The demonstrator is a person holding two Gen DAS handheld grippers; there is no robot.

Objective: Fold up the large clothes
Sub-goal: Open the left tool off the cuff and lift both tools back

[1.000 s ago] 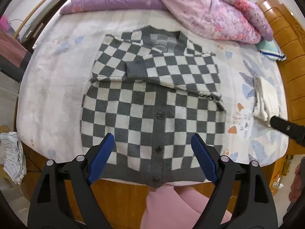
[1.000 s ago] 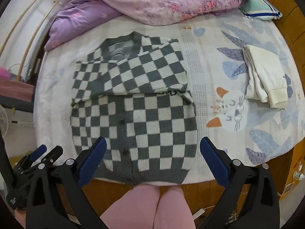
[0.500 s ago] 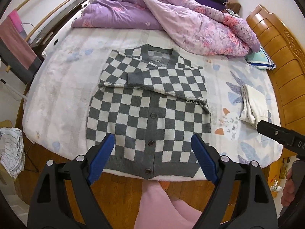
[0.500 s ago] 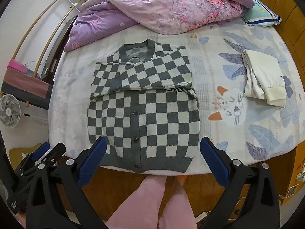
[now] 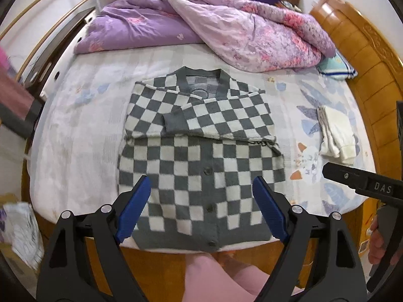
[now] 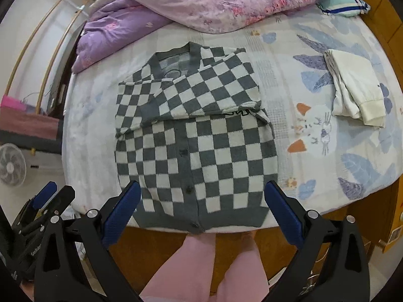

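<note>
1. Left wrist view: the left gripper (image 5: 201, 209) is spread wide and holds nothing, its blue pads (image 5: 133, 207) apart over the near hem of the cardigan (image 5: 199, 161).
2. The checked cardigan lies flat and buttoned on the bed (image 5: 75, 130), hem at the near edge, collar toward the far side. Both sleeves are folded across the chest, one grey cuff (image 5: 173, 122) lying near the middle.
3. A purple quilt (image 5: 226, 27) is heaped at the far end, and a folded white garment (image 5: 336, 132) lies well apart to the cardigan's right. One finger of the right gripper (image 5: 362, 183) juts in from the right edge, above the sheet.
4. Right wrist view: the right gripper (image 6: 202, 209) is also wide and empty, its pads (image 6: 282, 211) flanking the cardigan (image 6: 196, 141) hem without touching it.
5. The left gripper (image 6: 54, 196) shows at the lower left, off the bed (image 6: 327, 171). A fan (image 6: 11, 167) stands at the left edge, and pink-clad legs (image 6: 201, 269) show below the hem.
</note>
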